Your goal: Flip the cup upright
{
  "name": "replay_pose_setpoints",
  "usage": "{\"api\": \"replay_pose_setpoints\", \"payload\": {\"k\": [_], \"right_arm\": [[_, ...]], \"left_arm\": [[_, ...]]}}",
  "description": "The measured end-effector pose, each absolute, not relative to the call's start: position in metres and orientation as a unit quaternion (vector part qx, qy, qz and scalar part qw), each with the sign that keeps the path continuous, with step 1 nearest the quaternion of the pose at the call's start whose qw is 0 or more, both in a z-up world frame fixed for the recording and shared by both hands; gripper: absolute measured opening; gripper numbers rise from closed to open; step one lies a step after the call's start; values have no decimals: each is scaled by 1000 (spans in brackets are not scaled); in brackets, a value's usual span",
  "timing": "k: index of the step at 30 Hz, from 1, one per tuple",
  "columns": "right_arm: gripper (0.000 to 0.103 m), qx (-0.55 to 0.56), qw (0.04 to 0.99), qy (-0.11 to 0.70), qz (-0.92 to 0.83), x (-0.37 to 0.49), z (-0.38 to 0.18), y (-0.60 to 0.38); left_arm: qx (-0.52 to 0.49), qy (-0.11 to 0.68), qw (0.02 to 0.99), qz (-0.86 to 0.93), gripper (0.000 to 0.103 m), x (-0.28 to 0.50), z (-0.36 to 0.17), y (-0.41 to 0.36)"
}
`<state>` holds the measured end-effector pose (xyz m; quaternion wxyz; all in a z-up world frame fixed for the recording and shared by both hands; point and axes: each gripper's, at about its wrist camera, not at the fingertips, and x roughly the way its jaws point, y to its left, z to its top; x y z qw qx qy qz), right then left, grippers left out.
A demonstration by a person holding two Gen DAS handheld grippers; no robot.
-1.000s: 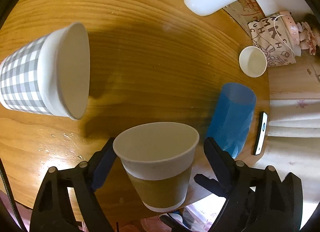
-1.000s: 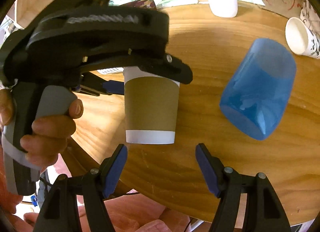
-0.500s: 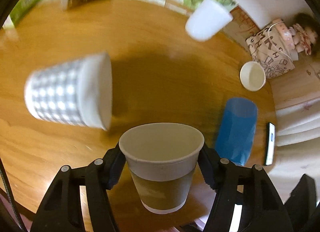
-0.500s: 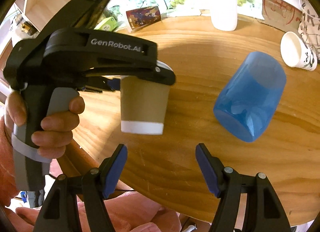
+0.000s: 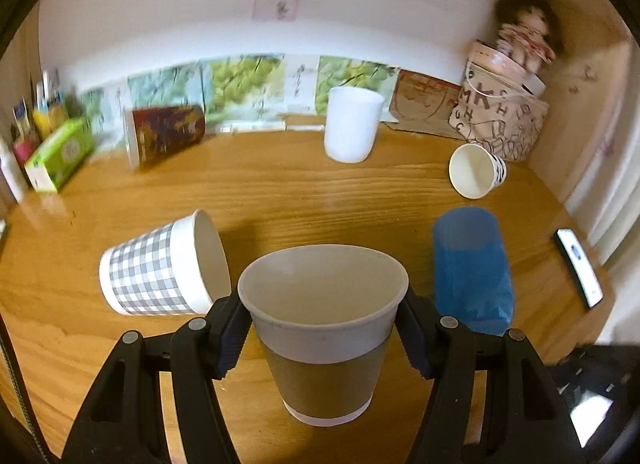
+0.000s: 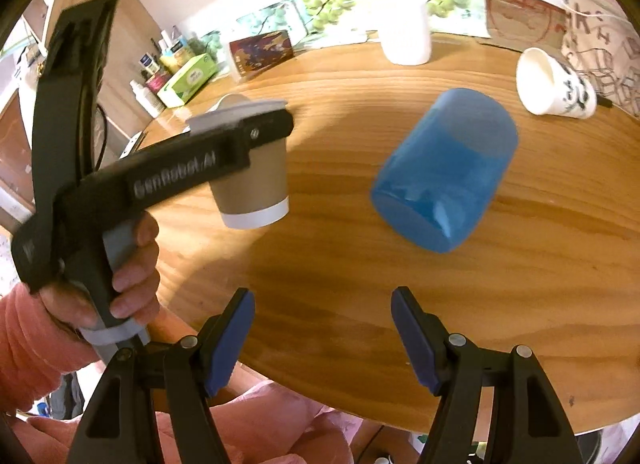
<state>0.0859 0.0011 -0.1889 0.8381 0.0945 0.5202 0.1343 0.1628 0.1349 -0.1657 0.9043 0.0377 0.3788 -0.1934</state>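
Note:
My left gripper [image 5: 322,328] is shut on a brown-sleeved paper cup [image 5: 326,344], mouth up, held upright above the round wooden table [image 5: 280,192]. The right wrist view shows the same cup [image 6: 256,184] lifted clear of the table, near its left front edge. My right gripper [image 6: 322,340] is open and empty over the table's front edge, apart from the cups.
A grey checked cup [image 5: 160,272], a blue cup [image 5: 472,268], a panda-print cup [image 5: 476,170] and a dark red cup [image 5: 164,132] lie on their sides. A white cup [image 5: 350,124] stands at the back. A phone [image 5: 580,264] lies at the right edge.
My left gripper closed on the brown-sleeved cup, lifted it off the table and levelled out, so the view now shows the back wall. My right gripper stayed open and still.

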Motion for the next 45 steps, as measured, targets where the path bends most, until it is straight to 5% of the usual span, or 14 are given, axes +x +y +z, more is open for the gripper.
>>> {"api": "replay_pose_setpoints", "payload": {"k": [9,28,33,45], "right_arm": [[71,103,841,518,121,82,-192,-13],[72,133,824,540,105,57,-190,-19],[80,133,833,533,67,44,-179,-5],[87,172,880,443,-19,-9,-92,47]], "left_arm": [[100,336,918,-188,72,135,-172,131],[144,447,860,-201,77,89,-174,155],[152,499,822,-228,77,68,-168,167],[101,476,854,-184,77,36,-81,225]]}}
